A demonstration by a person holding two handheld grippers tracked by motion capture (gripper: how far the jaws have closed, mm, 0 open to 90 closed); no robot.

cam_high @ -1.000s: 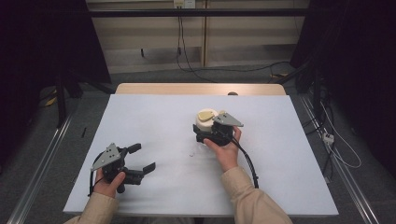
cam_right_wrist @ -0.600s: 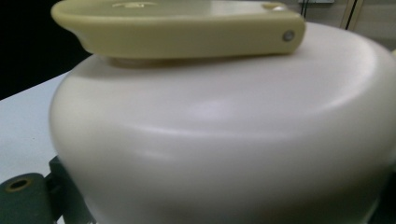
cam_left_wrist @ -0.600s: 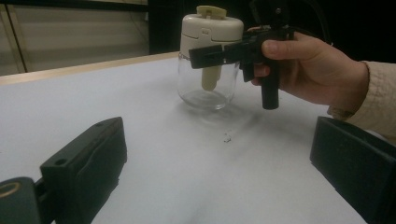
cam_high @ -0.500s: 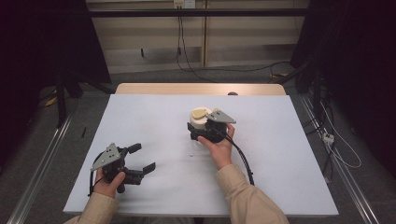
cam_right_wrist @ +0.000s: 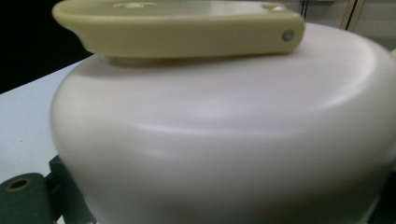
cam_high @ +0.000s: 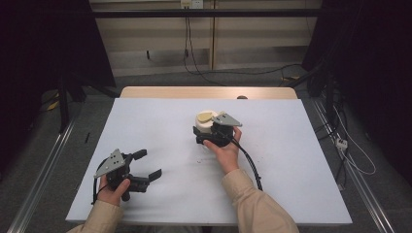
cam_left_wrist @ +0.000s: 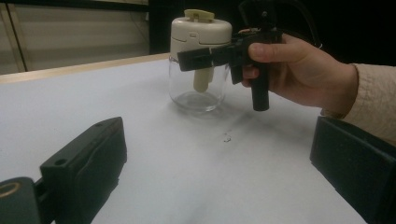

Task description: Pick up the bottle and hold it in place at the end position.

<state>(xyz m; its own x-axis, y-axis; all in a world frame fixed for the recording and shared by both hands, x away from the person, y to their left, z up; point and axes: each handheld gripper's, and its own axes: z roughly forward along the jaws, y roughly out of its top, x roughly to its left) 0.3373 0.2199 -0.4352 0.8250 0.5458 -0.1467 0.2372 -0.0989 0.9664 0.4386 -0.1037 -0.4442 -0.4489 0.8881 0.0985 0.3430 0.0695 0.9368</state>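
A jar with a clear glass body [cam_left_wrist: 196,91] and a cream lid [cam_high: 206,119] stands near the middle of the white table [cam_high: 301,165]. A pale yellow flap [cam_right_wrist: 177,25] lies on top of the lid. My right gripper [cam_high: 207,132] is at the jar from the near side, one jaw on each side just under the lid, shut on it. Seen in the left gripper view, one black jaw of the right gripper [cam_left_wrist: 201,57] crosses the jar's neck. My left gripper [cam_high: 148,164] rests at the front left of the table, open and holding nothing, well apart from the jar.
A few small specks [cam_high: 199,158] lie on the table just in front of the jar. A wooden strip [cam_high: 209,92] borders the far edge. Cables [cam_high: 350,155] run over the floor to the right, and a metal rail [cam_high: 43,170] lies along the left.
My right gripper has moved a little forward and left onto the jar and closed around it. The left gripper has stayed where it was.
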